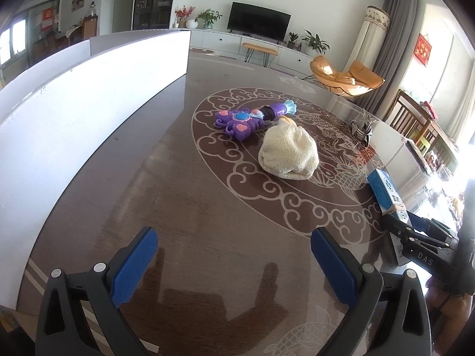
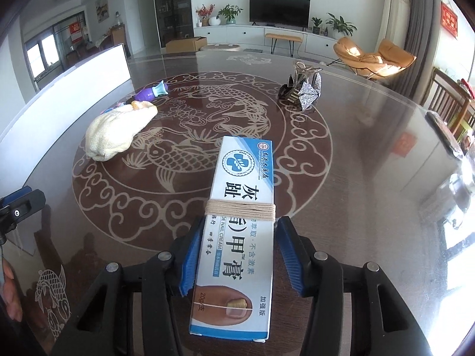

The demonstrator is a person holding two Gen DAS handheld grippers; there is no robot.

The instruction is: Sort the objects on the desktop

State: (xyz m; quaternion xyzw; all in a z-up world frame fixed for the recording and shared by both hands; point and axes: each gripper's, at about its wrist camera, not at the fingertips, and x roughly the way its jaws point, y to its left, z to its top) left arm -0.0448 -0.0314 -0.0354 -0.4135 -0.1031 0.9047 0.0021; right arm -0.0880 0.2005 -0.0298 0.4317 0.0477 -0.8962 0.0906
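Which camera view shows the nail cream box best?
The right wrist view: the nail cream box fills the centre between the right gripper pads, its print and string wrap readable. The left wrist view shows only its blue end at the right edge, partly hidden.

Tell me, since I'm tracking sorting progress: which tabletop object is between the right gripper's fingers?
The blue-and-white nail cream box bound with beige string. The cream knitted pouch, purple plastic toy and silvery clip bundle lie apart, untouched.

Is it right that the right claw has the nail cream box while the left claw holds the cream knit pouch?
Not quite. In the left wrist view the left claw is open and empty; the knit pouch lies on the table. The right claw does have the nail cream box.
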